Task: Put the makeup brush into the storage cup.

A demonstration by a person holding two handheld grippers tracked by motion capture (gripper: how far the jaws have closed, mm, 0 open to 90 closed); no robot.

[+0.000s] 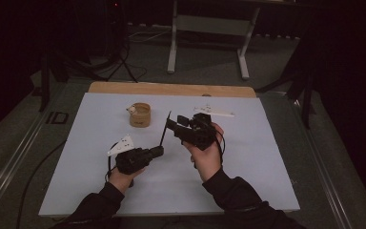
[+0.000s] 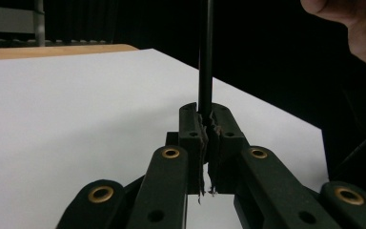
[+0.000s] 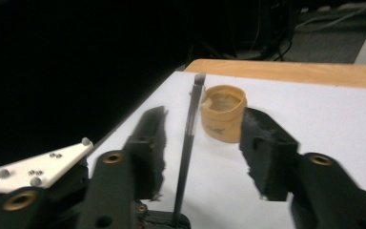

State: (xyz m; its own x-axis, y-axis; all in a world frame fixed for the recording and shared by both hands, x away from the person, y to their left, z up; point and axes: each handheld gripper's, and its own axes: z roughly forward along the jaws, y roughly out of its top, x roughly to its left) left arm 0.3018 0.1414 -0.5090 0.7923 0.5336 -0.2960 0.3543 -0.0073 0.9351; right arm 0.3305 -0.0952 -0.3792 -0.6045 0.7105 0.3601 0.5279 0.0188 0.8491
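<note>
The right gripper [image 3: 198, 157] should close squarely on the thin black rod [image 3: 187, 152] between its parted jaws, not yet touching it. The left gripper [image 2: 207, 138] clamps the rod's lower end, holding it upright. A tan cup [image 3: 223, 112] sits beyond the rod. Both hands hover over the white table [image 1: 248, 157].

rod [image 1: 165, 129]: 1 | cup [image 1: 139, 115]: 1 | tongs: 2 – left tongs [image 1: 158, 151], right tongs [image 1: 172, 125] | table [image 1: 248, 157]: 1 | pale flat piece [image 1: 214, 112]: possibly 1

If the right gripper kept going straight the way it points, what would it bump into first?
Probably the thin black stick standing between the right gripper's open jaws; the tan cup sits farther behind.
</note>
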